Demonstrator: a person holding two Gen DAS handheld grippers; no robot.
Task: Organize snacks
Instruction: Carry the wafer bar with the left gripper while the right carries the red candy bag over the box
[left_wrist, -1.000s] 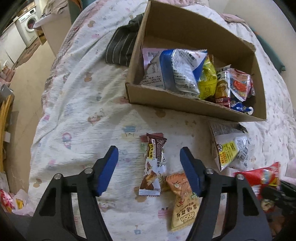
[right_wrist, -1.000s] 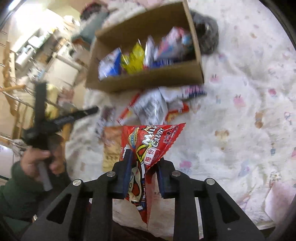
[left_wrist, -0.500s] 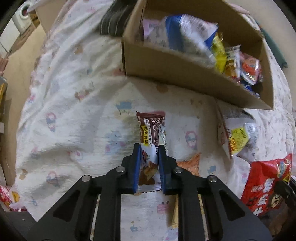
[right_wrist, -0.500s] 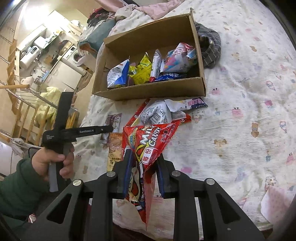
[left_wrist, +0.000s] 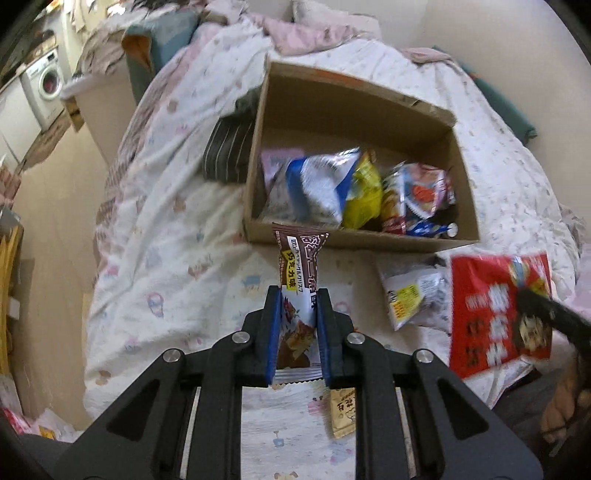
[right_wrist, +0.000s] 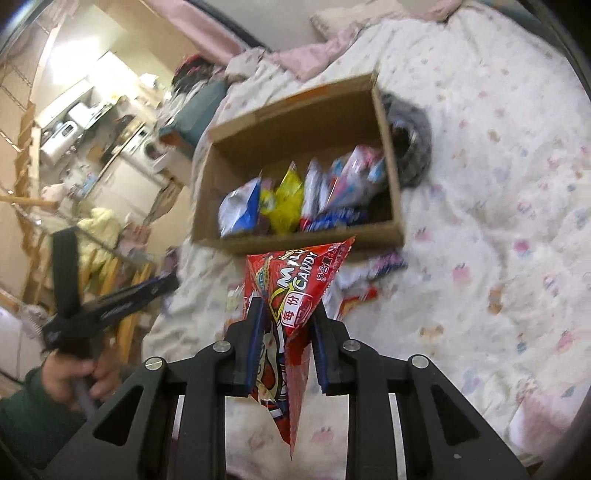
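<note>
Both tongs pinch thin wrappers, left tongs (left_wrist: 297, 325) w/ choc bar (left_wrist: 300, 280), right tongs (right_wrist: 286, 345) w/ red candy bag (right_wrist: 295, 291), so either could slip b4 the box (left_wrist: 354, 236) imo.

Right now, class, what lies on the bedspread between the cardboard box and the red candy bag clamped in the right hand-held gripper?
In the right wrist view, loose snack packets lie between the cardboard box and red candy bag.

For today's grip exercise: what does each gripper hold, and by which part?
Left gripper: brown chocolate bar packet, pinched across its lower half. Right gripper: red candy bag, pinched at its middle.
</note>
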